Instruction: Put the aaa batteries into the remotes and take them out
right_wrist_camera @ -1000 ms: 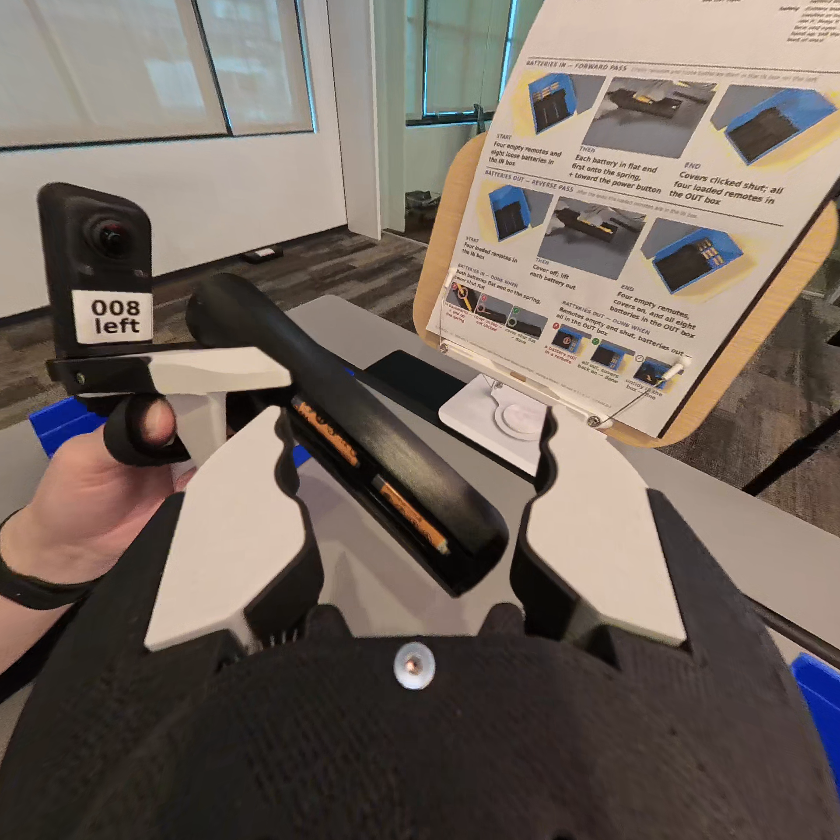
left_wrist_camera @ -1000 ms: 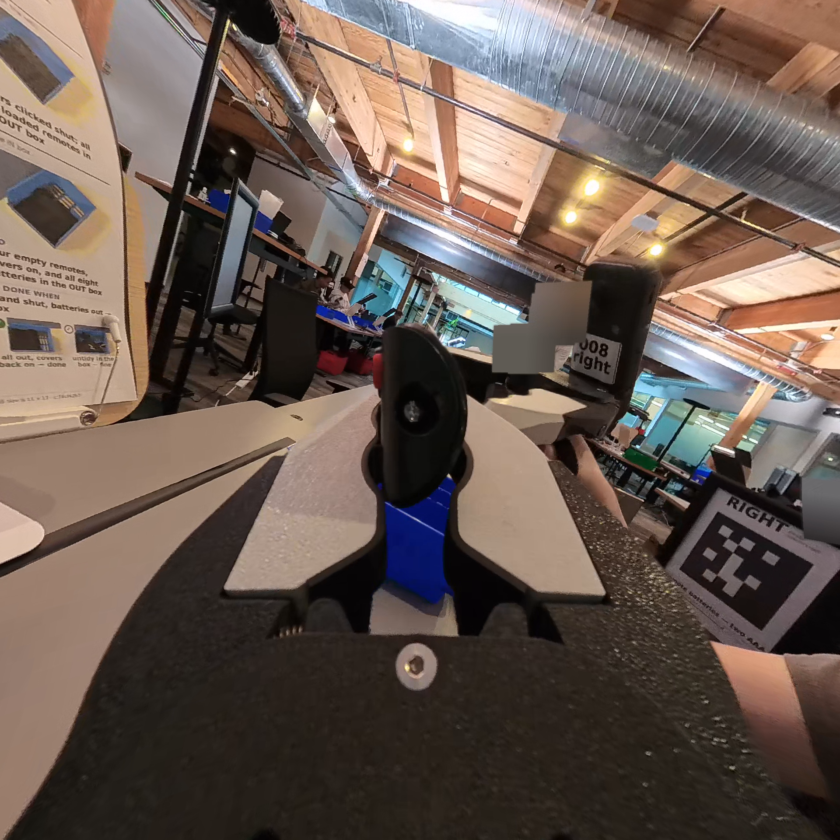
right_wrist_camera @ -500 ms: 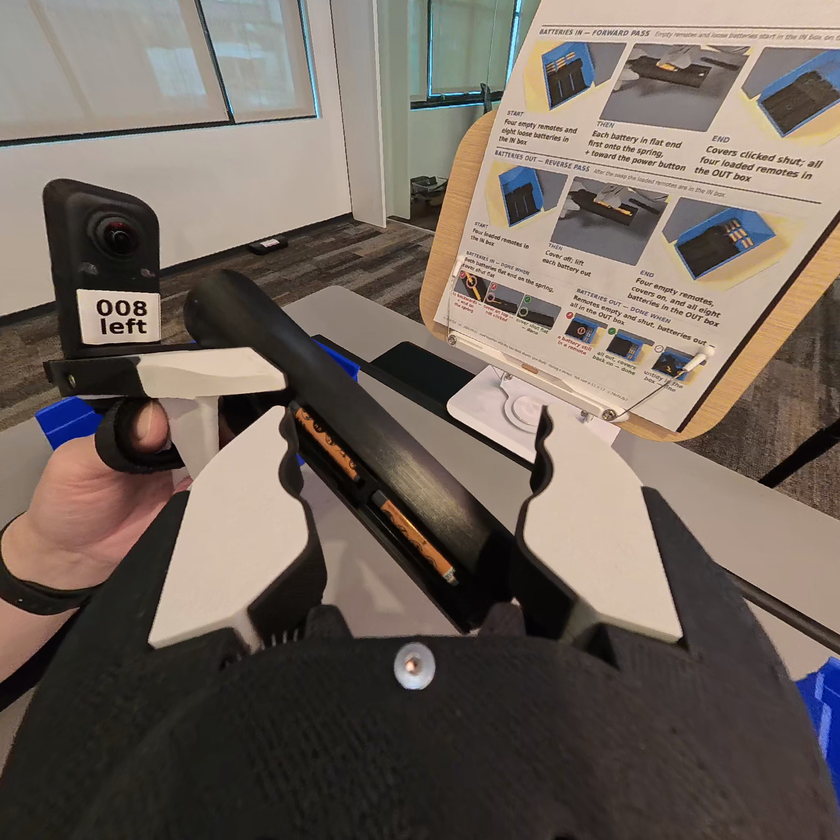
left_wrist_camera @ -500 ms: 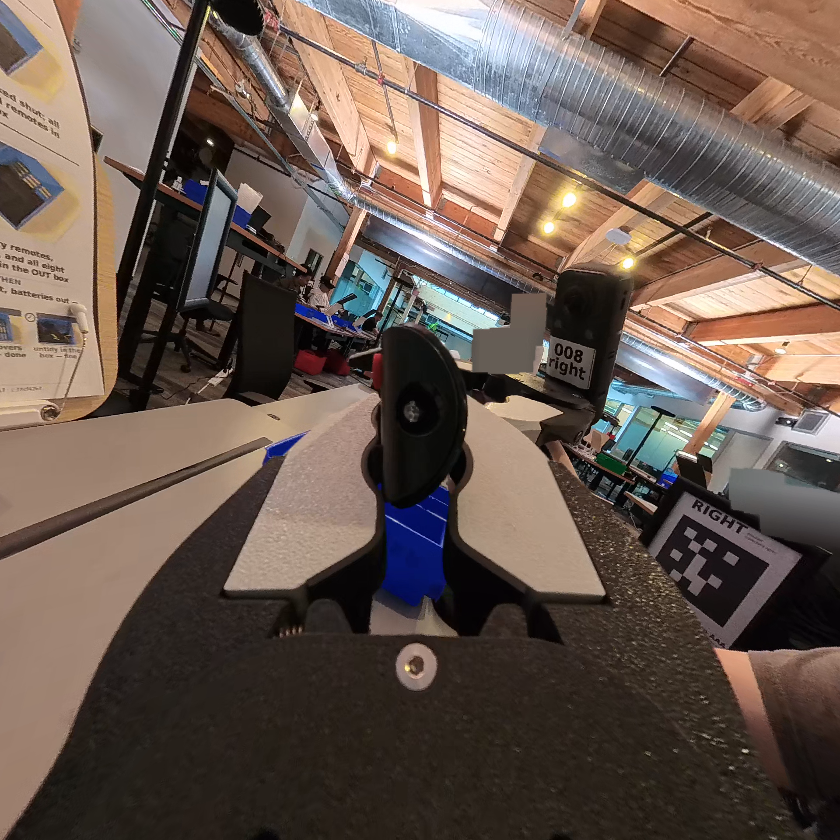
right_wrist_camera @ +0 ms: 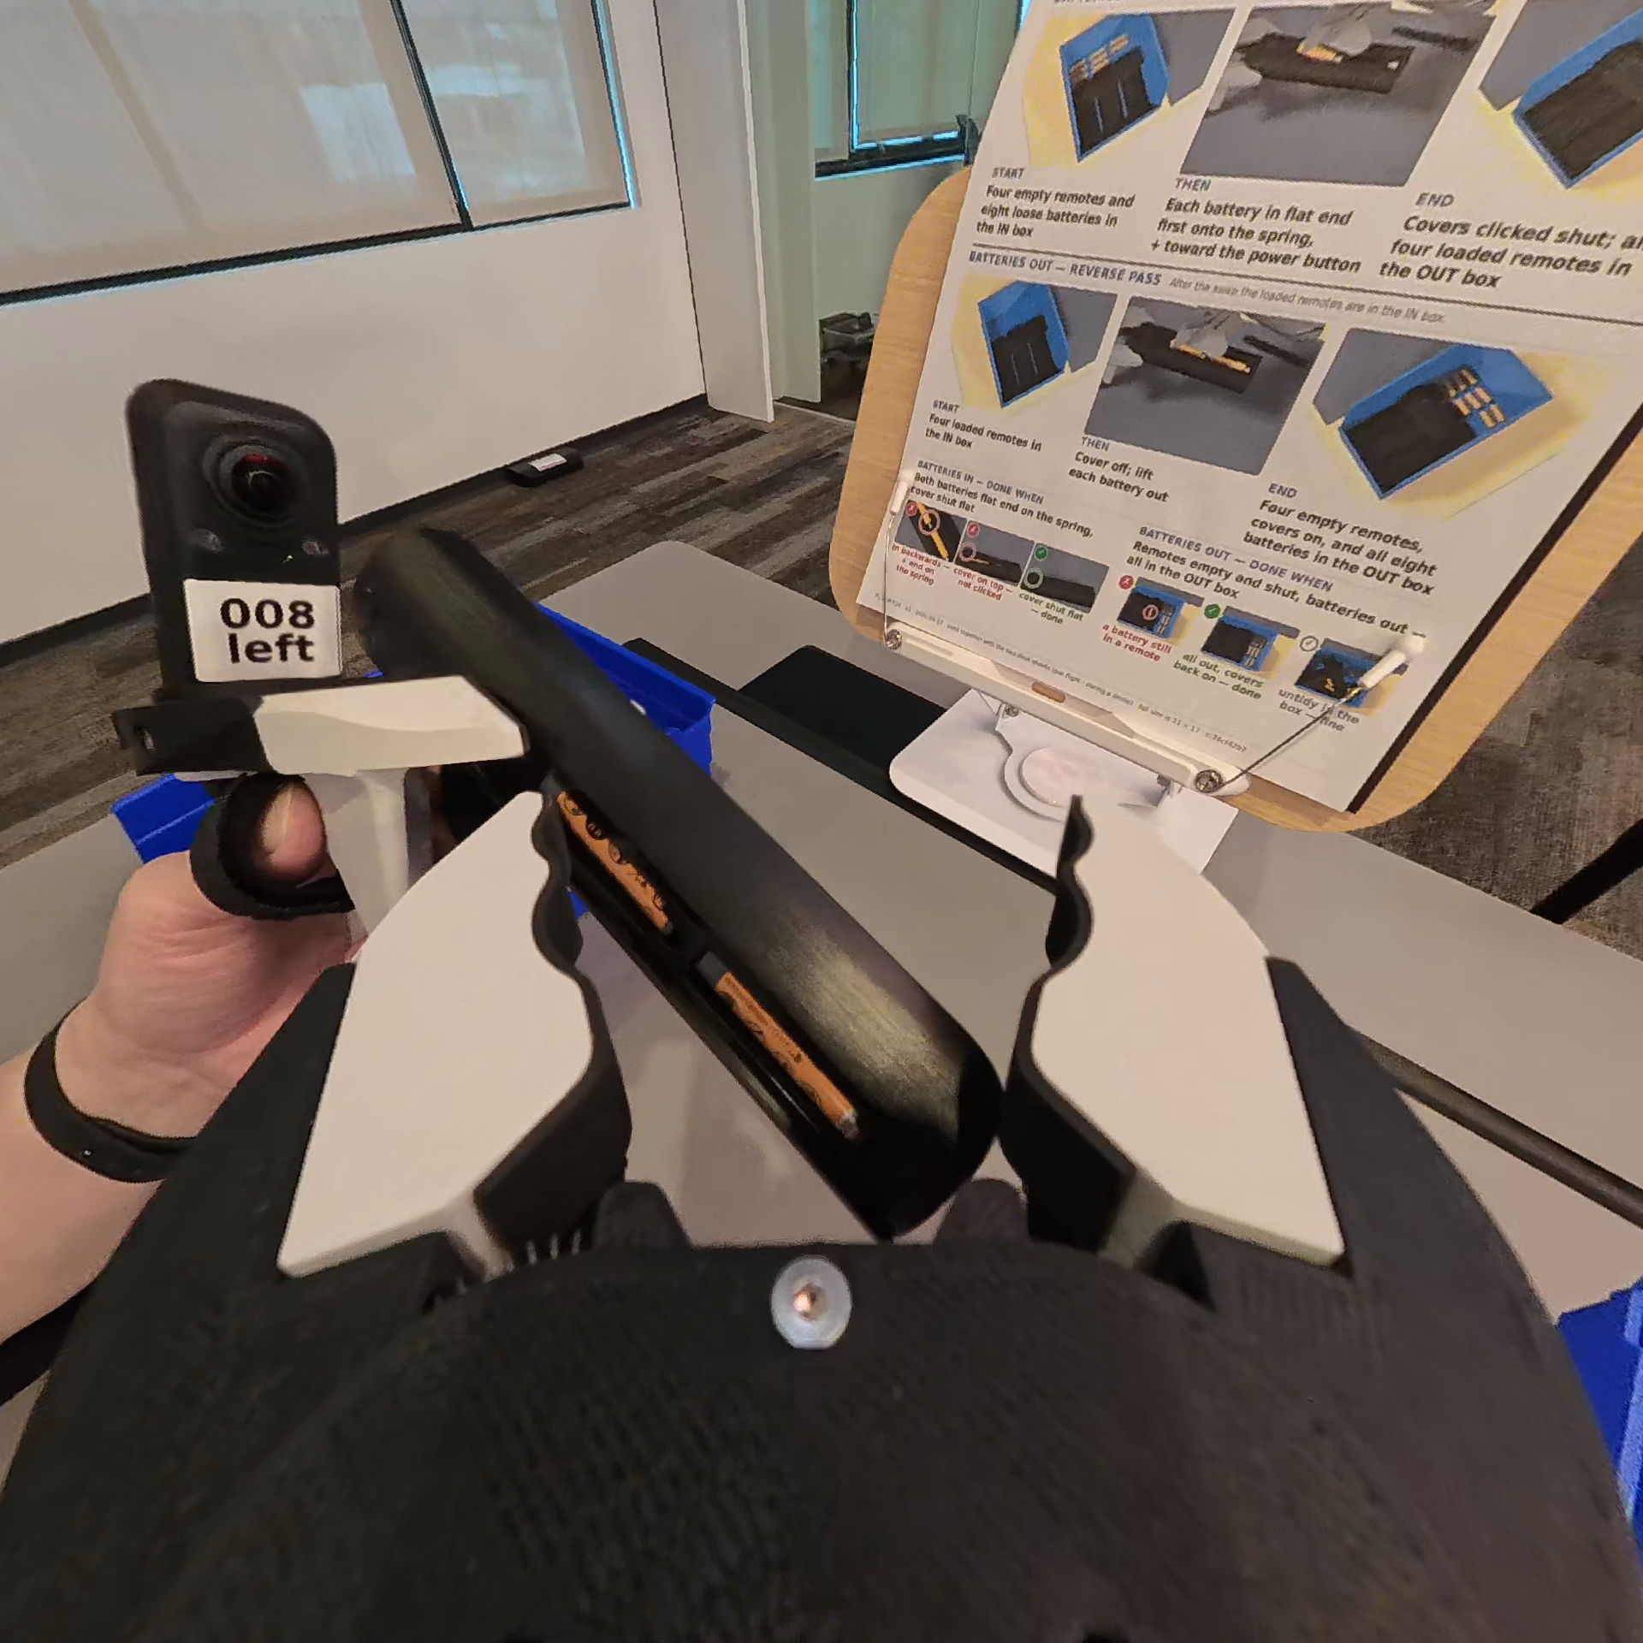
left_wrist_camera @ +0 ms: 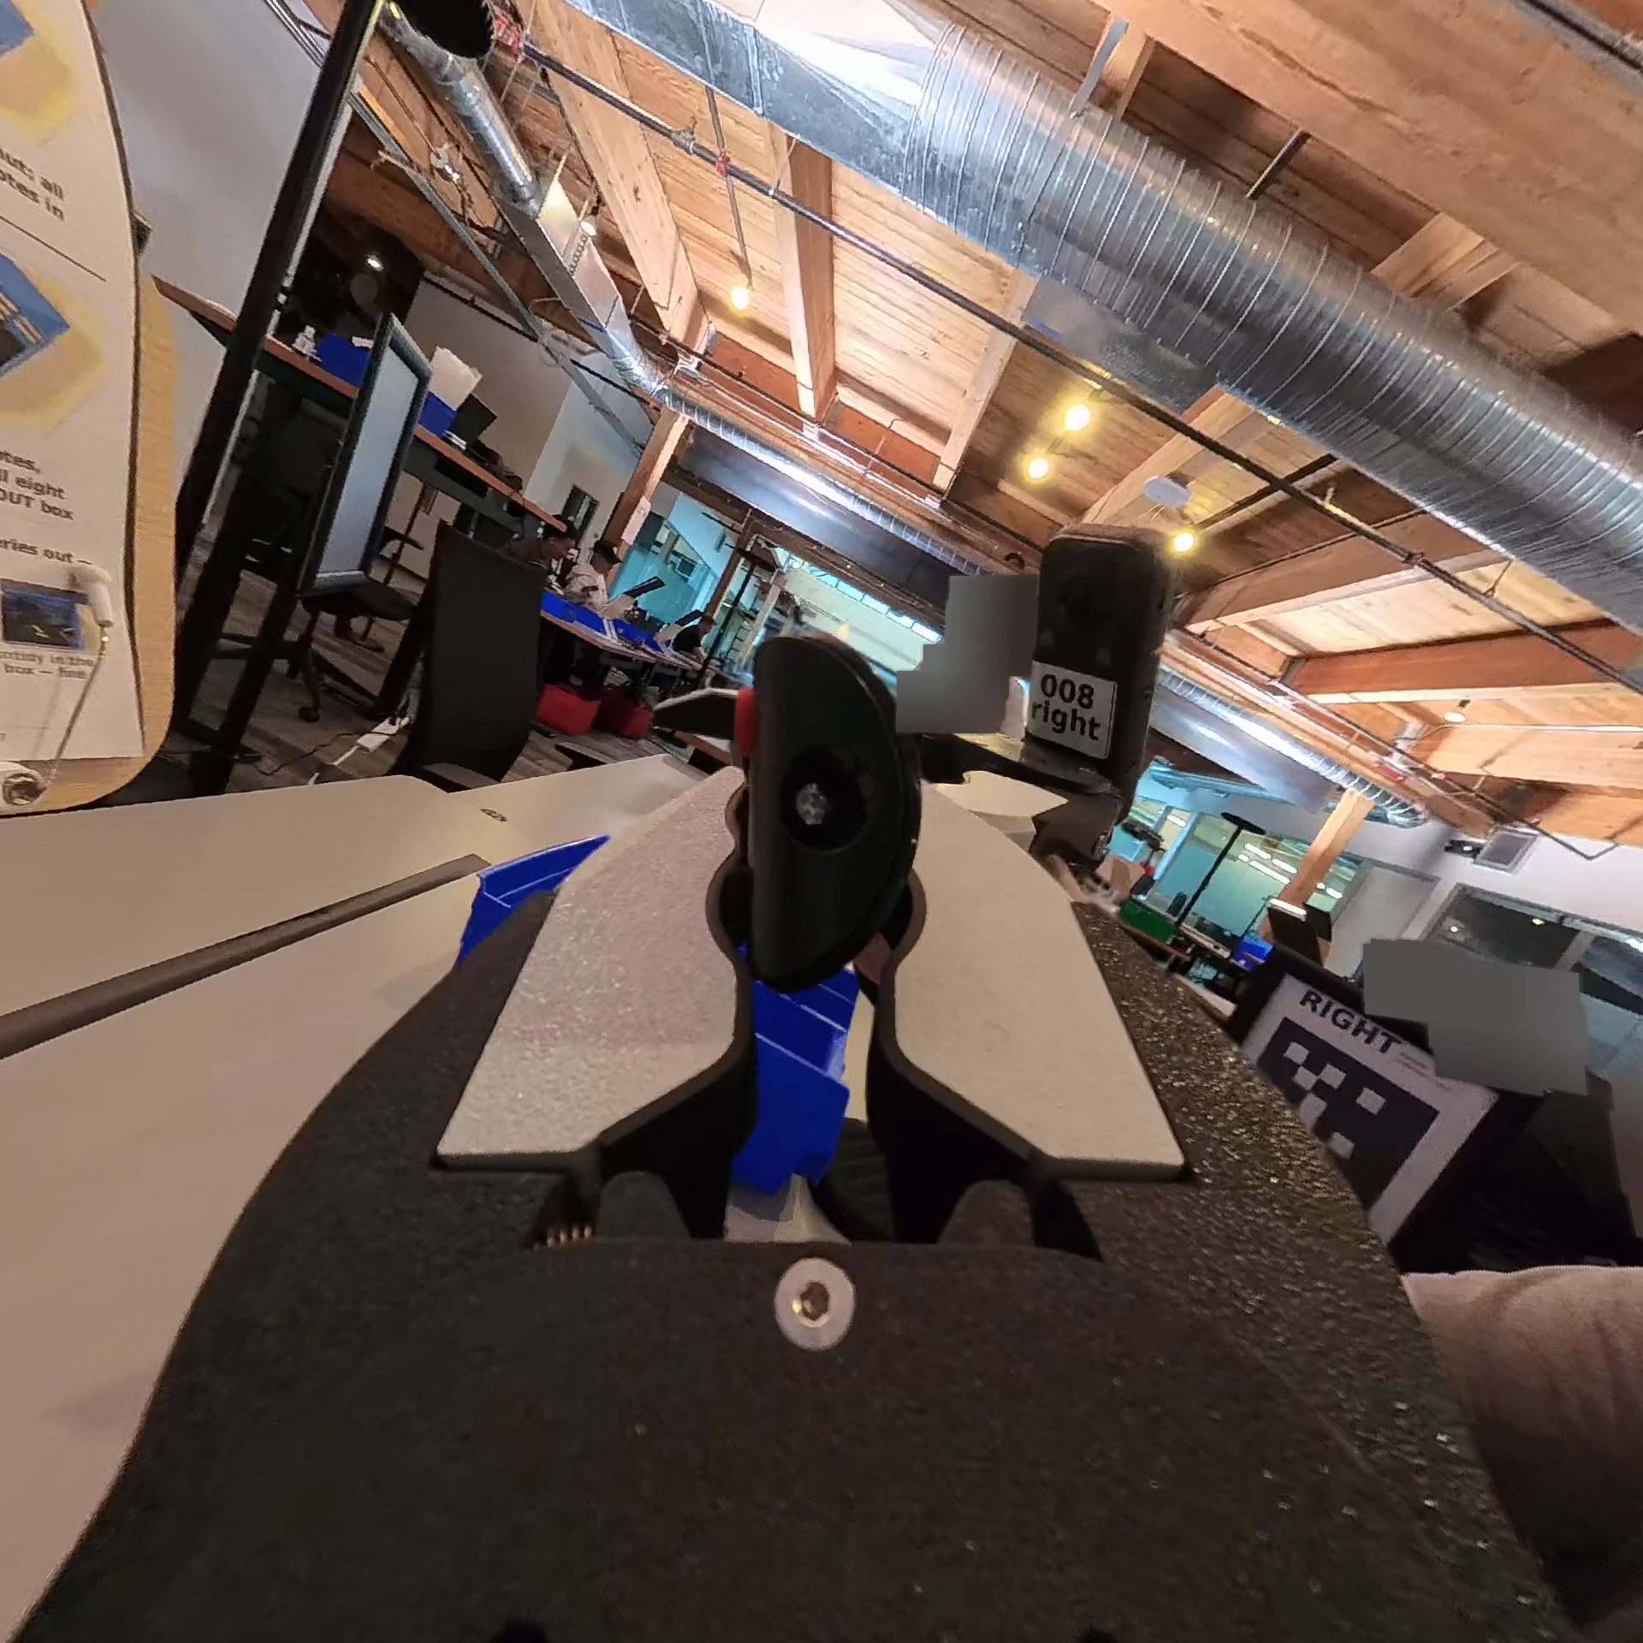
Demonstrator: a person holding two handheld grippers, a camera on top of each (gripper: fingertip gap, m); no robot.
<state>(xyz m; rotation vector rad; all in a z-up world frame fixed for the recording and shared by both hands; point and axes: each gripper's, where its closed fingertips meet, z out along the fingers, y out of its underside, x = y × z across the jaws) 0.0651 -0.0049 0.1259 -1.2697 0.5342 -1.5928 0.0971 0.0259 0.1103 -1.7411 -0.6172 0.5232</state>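
Note:
A black remote (right_wrist_camera: 676, 818) is held in the air, tilted, with its cover off. Two orange batteries sit in its open compartment, one farther off (right_wrist_camera: 613, 862) and one nearer (right_wrist_camera: 787, 1049). My left gripper (left_wrist_camera: 827, 800) is shut on the remote's far end, which shows end-on (left_wrist_camera: 827, 853) in the left wrist view. That gripper (right_wrist_camera: 391, 725) also shows at the left of the right wrist view, with a hand on it. My right gripper (right_wrist_camera: 805, 827) is open, and the remote's near end lies between its fingers without being clamped.
An instruction board (right_wrist_camera: 1245, 400) on a white stand is at the back right of the grey table (right_wrist_camera: 1334, 960). A blue bin (right_wrist_camera: 658, 685) sits under the remote and another (right_wrist_camera: 1600, 1369) at the right edge. A black rod (left_wrist_camera: 240, 951) crosses the table.
The remote's near end has come deeper between my open right fingers. The remote has rolled, so its compartment now faces more to the left. The left gripper stays shut on it.

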